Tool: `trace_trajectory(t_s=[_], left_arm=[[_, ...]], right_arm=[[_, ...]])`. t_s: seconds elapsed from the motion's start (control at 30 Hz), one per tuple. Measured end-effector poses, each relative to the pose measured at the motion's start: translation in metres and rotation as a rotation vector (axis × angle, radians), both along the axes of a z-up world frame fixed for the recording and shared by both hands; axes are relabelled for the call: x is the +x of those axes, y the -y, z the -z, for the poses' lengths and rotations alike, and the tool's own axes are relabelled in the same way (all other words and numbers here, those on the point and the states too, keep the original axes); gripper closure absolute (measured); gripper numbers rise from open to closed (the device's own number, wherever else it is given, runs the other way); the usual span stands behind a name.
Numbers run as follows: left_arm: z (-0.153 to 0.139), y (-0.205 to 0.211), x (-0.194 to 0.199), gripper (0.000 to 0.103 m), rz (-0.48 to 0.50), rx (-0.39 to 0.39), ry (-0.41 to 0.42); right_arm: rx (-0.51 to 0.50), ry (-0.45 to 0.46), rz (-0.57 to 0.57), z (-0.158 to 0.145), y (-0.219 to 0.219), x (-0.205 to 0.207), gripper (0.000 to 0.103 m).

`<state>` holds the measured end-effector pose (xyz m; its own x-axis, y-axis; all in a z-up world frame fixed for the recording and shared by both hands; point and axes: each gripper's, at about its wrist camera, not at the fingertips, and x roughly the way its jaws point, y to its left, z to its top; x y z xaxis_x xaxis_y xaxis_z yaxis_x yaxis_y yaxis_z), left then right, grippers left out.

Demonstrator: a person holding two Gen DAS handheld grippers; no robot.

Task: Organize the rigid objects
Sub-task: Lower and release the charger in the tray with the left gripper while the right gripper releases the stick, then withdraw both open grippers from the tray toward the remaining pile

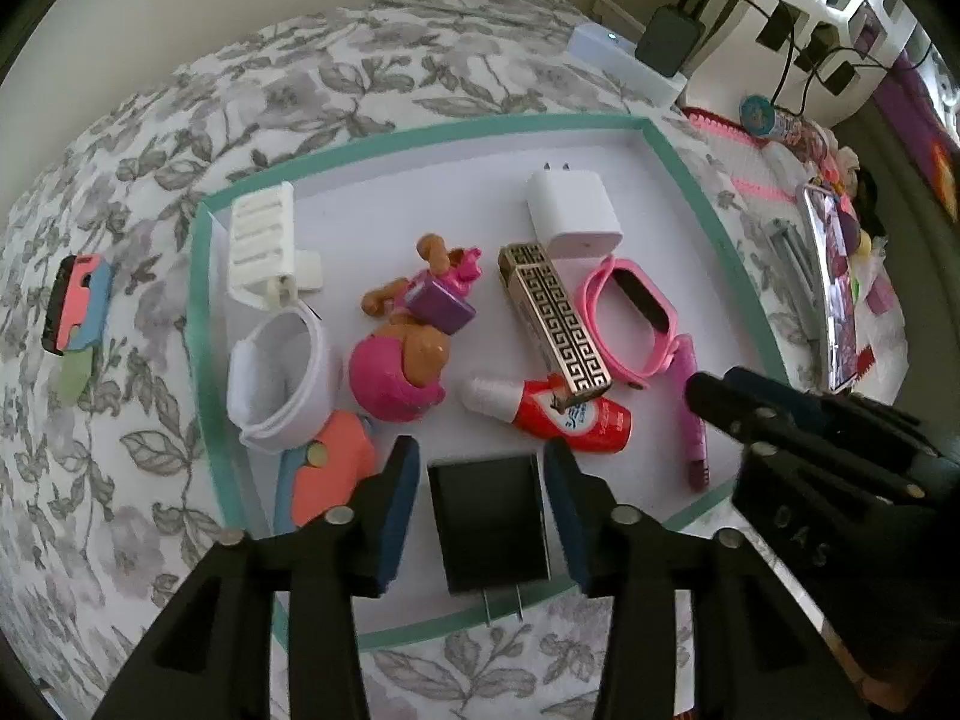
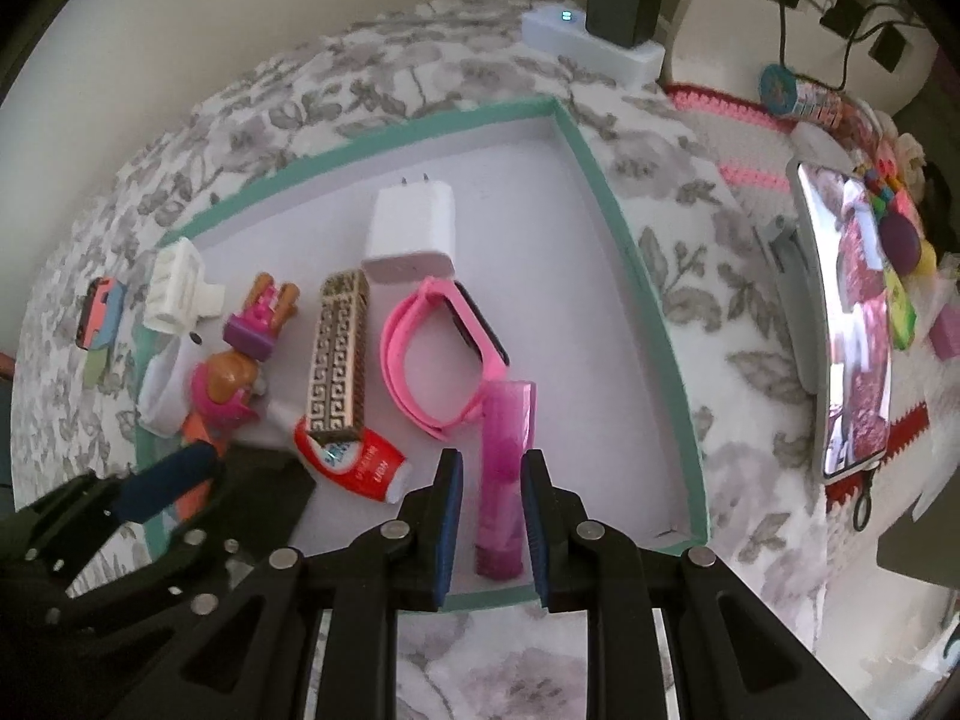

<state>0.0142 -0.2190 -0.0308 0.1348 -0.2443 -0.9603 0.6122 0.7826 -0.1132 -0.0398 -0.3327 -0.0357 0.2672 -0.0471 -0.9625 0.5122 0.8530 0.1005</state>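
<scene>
A shallow box lid with a teal rim (image 1: 690, 180) (image 2: 636, 276) holds the objects. My left gripper (image 1: 480, 468) is open, its fingers on either side of a black charger (image 1: 489, 522) lying at the lid's near edge. My right gripper (image 2: 492, 468) is open, its fingers on either side of a pink tube (image 2: 504, 480) (image 1: 693, 414). Also in the lid are a white charger (image 1: 576, 210), a gold patterned lighter (image 1: 555, 324), a pink watch band (image 1: 630, 318), a red-and-white tube (image 1: 558, 414), a pink toy figure (image 1: 408, 360) and white plastic pieces (image 1: 264, 240).
The lid lies on a floral bedspread (image 1: 150, 180). A pink-and-blue item (image 1: 78, 306) lies left of the lid. A phone (image 2: 852, 324) and toys lie to the right. A white power strip (image 2: 594, 42) with a black adapter sits at the back.
</scene>
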Motion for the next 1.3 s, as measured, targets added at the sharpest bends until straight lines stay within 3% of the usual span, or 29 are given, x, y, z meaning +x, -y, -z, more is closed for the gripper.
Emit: trace_trajectory(t_s=[0.07,0.4,0.67,0.8,1.17,1.3], left_arm=[[-0.007,-0.002,0.001,0.049,-0.012,-0.014,0.011],[-0.047,-0.030,0.022,0.049,-0.127,-0.115,0.079],[-0.047,-0.067,0.051,0.049,-0.262,-0.087,0.122],[-0.047,-0.092,0.064,0.049,-0.325,-0.067,0.140],[-0.052,-0.167,0.094,0.039,-0.496,-0.010,0.214],[-0.052,-0.195,0.102,0.035,-0.556,-0.001,0.229]], right_arm=[[-0.024,0.031,0.007,-0.010,0.000,-0.001,0.081],[-0.076,0.153,0.046,-0.048,0.002,-0.008,0.081],[-0.093,0.141,0.012,-0.045,-0.009,-0.001,0.081],[-0.097,0.153,-0.018,-0.045,-0.020,0.005,0.062],[-0.065,0.163,-0.080,-0.040,-0.059,0.033,0.054],[-0.055,0.177,-0.103,-0.041,-0.076,0.045,0.041]])
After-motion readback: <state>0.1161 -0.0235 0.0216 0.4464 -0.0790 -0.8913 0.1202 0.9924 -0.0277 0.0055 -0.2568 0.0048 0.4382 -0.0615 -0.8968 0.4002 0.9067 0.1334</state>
